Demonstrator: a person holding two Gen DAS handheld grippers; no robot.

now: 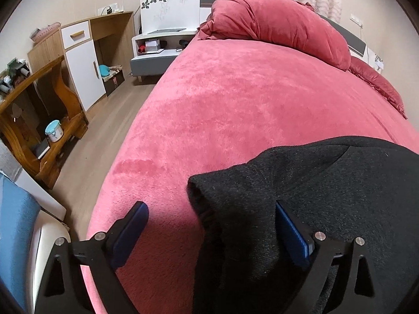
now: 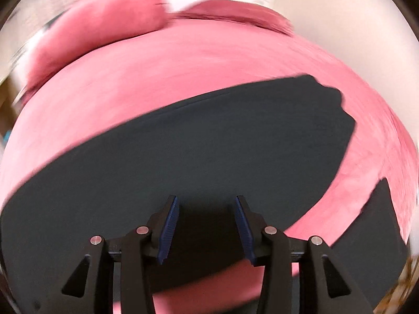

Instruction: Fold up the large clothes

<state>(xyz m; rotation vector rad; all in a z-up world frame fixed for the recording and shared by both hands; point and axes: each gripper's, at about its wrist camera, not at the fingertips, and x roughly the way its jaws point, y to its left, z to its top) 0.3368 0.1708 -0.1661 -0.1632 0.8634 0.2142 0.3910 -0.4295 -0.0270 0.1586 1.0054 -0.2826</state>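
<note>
**Q:** What do the tongs hold, nearest first?

**A:** Nothing. The left gripper (image 1: 210,216) is spread wide, with the black knit garment (image 1: 301,193) bunched between its jaws at 6 o'clock but not pinched. The right gripper (image 2: 207,209) is about half open over the same garment (image 2: 196,151), which lies spread across the pink bedspread (image 2: 170,73).

**Q:** What could go wrong?

**A:** Judged from this, a left closure on the bunched folds may catch several layers, or the plush bedspread (image 1: 235,99) too. The right view is blurred, so a hasty pinch may miss the edge. Pillows (image 1: 282,26) lie at 12 o'clock, well apart.
</note>
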